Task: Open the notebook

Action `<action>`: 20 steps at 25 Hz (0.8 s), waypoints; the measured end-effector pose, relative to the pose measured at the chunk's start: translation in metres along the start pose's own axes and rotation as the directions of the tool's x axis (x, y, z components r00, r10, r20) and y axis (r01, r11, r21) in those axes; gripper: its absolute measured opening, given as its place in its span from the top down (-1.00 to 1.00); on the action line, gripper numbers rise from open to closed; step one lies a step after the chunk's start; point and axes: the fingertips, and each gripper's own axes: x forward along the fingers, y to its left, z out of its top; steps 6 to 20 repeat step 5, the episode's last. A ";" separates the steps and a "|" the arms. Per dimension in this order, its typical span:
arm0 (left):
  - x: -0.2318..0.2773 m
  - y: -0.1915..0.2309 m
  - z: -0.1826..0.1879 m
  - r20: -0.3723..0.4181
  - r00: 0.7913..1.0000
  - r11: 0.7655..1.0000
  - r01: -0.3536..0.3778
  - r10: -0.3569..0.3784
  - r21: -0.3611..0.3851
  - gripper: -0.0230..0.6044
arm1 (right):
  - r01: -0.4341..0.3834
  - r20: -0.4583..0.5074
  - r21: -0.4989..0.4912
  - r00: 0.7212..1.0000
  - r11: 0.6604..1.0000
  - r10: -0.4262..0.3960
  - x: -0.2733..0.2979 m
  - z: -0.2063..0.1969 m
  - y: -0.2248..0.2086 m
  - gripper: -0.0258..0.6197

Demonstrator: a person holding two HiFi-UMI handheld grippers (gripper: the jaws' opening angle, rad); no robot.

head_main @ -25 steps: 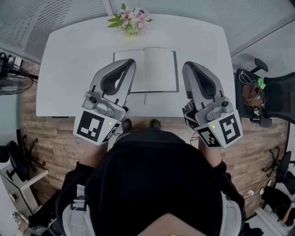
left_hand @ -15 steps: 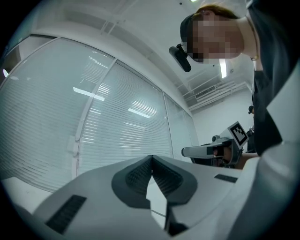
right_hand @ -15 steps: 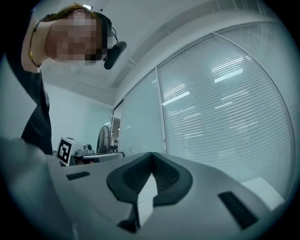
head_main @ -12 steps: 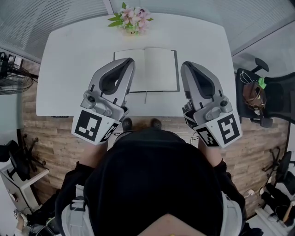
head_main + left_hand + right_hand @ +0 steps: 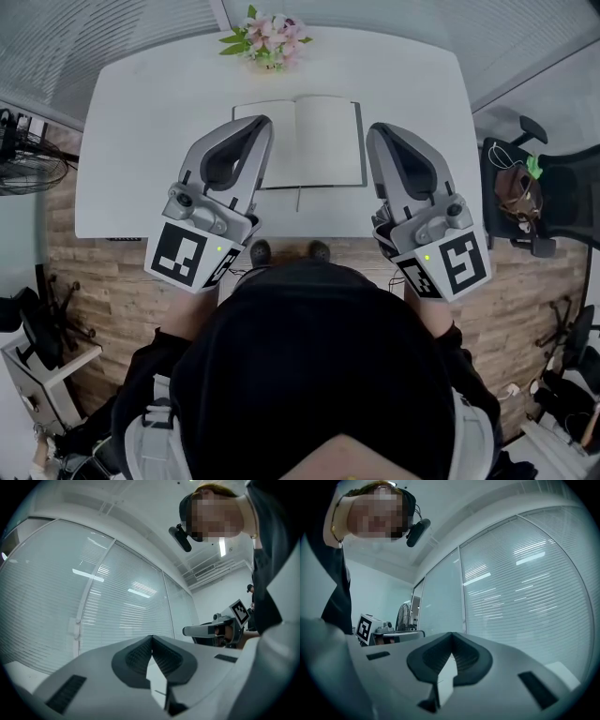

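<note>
The notebook (image 5: 314, 141) lies open and flat in the middle of the white table (image 5: 141, 141), in front of the flowers (image 5: 267, 39). The left gripper (image 5: 258, 123) covers its left page in the head view, and the right gripper (image 5: 379, 131) is just beside its right edge. Both are clenched and hold nothing. Compared with 1 second before, nothing has visibly moved.

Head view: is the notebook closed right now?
No, the notebook lies open flat on the white table, with its pale pages facing up on either side of the centre fold.
</note>
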 end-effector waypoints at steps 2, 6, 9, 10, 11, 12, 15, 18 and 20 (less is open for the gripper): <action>0.001 0.000 0.000 0.000 1.000 1.000 0.002 -0.002 0.001 0.89 | 0.000 0.001 0.000 1.000 1.000 0.000 0.000 -0.001 0.000 0.91; 0.000 0.001 -0.001 0.001 1.000 1.000 0.003 -0.003 0.001 0.89 | 0.002 0.005 0.005 1.000 1.000 -0.002 0.002 -0.001 0.001 0.91; 0.000 0.001 -0.001 0.001 1.000 1.000 0.003 -0.003 0.001 0.89 | 0.002 0.005 0.005 1.000 1.000 -0.002 0.002 -0.001 0.001 0.91; 0.000 0.001 -0.001 0.001 1.000 1.000 0.003 -0.003 0.001 0.89 | 0.002 0.005 0.005 1.000 1.000 -0.002 0.002 -0.001 0.001 0.91; 0.000 0.001 -0.001 0.001 1.000 1.000 0.003 -0.003 0.001 0.89 | 0.002 0.005 0.005 1.000 1.000 -0.002 0.002 -0.001 0.001 0.91; 0.000 0.001 -0.001 0.001 1.000 1.000 0.003 -0.003 0.001 0.89 | 0.002 0.005 0.005 1.000 1.000 -0.002 0.002 -0.001 0.001 0.91; 0.000 0.001 -0.001 0.001 1.000 1.000 0.003 -0.003 0.001 0.89 | 0.002 0.005 0.005 1.000 1.000 -0.002 0.002 -0.001 0.001 0.91; 0.000 0.001 -0.001 0.001 1.000 1.000 0.003 -0.003 0.001 0.89 | 0.002 0.005 0.005 1.000 1.000 -0.002 0.002 -0.001 0.001 0.91; 0.000 0.001 -0.001 0.001 1.000 1.000 0.003 -0.003 0.001 0.89 | 0.002 0.005 0.005 1.000 1.000 -0.002 0.002 -0.001 0.001 0.91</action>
